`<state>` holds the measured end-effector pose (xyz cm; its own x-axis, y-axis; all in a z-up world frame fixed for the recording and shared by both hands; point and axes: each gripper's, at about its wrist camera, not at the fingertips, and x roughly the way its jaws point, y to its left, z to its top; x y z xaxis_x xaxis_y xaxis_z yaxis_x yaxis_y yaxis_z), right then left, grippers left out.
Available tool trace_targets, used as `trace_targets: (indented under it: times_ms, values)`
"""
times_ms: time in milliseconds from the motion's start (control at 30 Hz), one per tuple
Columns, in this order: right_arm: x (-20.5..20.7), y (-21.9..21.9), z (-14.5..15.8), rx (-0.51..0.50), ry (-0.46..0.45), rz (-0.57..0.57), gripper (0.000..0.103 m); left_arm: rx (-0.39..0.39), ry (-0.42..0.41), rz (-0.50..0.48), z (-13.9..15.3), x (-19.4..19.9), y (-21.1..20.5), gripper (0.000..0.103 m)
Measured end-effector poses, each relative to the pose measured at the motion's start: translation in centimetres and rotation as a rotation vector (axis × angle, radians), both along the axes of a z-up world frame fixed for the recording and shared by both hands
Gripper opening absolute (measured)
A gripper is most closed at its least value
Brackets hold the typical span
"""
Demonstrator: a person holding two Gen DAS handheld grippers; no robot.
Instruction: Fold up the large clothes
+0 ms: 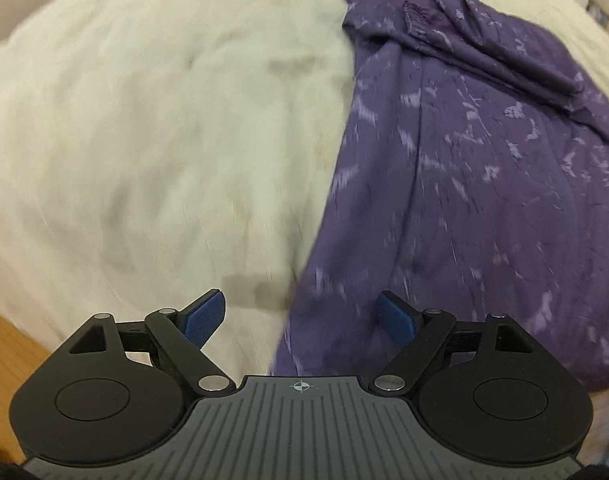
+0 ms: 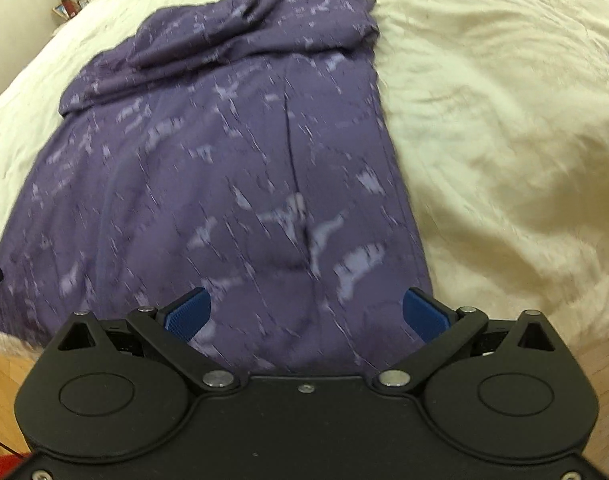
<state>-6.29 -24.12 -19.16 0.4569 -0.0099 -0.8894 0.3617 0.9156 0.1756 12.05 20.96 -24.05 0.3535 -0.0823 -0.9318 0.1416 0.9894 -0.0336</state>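
Purple garment (image 2: pixel 208 152) beneath right hand-held gripper (image 2: pixel 306 312), jaws apart

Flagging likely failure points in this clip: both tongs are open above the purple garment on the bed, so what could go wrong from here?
1. The purple garment hangs over the near edge of the bed; a loose grab there may drag it off.
2. The left tongs straddle the garment's side edge, so they might pinch the cream cover too.
3. The far end is already bunched, so folding now from the right tongs may trap wrinkles.
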Motion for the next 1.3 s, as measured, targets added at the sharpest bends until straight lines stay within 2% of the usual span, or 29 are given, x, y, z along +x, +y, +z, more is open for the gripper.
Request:
trace_targets:
  times_ms: [133, 267, 467, 633, 767, 867, 1033, 1100, 1133, 1167, 1200, 1233, 1267, 1300]
  values:
    - [-0.9, -0.4, -0.7, -0.001, 0.014, 0.020, 0.102, -0.064, 0.002, 0.014, -0.9, -1.6, 1.9, 0.081]
    - [-1.8, -0.8, -0.9, 0.026, -0.003, 0.021, 0.102, -0.073, -0.034, -0.025, -0.7, -2.7, 2.3, 0.079]
    - [-2.7, -2.1, -1.1, 0.070, -0.028, 0.022, 0.102, -0.096, -0.063, -0.086, -0.6, -1.8, 1.7, 0.079]
    - [-2.2, -3.5, -1.9, 0.072, -0.003, 0.012, 0.102, -0.101, -0.037, -0.150, -2.1, -0.2, 0.6, 0.080]
    - [-1.6, -4.8, -3.0, 0.132, 0.016, -0.006, 0.102, -0.076, -0.016, -0.220, -3.1, 0.6, -0.3, 0.085]
    - [-1.1, -5.2, -4.2, 0.182, 0.043, 0.001, 0.102, -0.097, 0.008, -0.230, -3.5, 1.0, -0.2, 0.090]
    - [-0.8, -5.0, -5.1, 0.205, 0.066, 0.006, 0.102, -0.116, 0.028, -0.245, -3.5, 1.3, -0.1, 0.089]
    - [-0.8, -5.2, -4.9, 0.229, 0.069, -0.009, 0.091, -0.133, 0.028, -0.253, -3.3, 1.2, 0.3, 0.078]
    - [-0.9, -5.3, -4.6, 0.229, 0.070, -0.019, 0.070, -0.144, 0.027, -0.258, -3.1, 1.3, 0.5, 0.067]
    - [-0.9, -5.3, -4.4, 0.234, 0.073, -0.023, 0.055, -0.158, 0.024, -0.261, -3.0, 1.2, 0.7, 0.053]
    - [-0.9, -5.4, -4.2, 0.235, 0.077, -0.022, 0.050, -0.180, 0.028, -0.266, -2.6, 1.0, 0.9, 0.045]
    - [-1.0, -5.5, -3.9, 0.244, 0.072, -0.009, 0.039, -0.195, 0.032, -0.266, -2.5, 0.9, 1.1, 0.034]
    - [-1.0, -5.3, -3.6, 0.255, 0.063, 0.007, 0.023, -0.196, 0.030, -0.261, -2.2, 0.8, 1.2, 0.025]
    - [-1.1, -5.3, -3.3, 0.269, 0.052, 0.022, 0.018, -0.204, 0.031, -0.256, -2.0, 0.8, 1.3, 0.022]
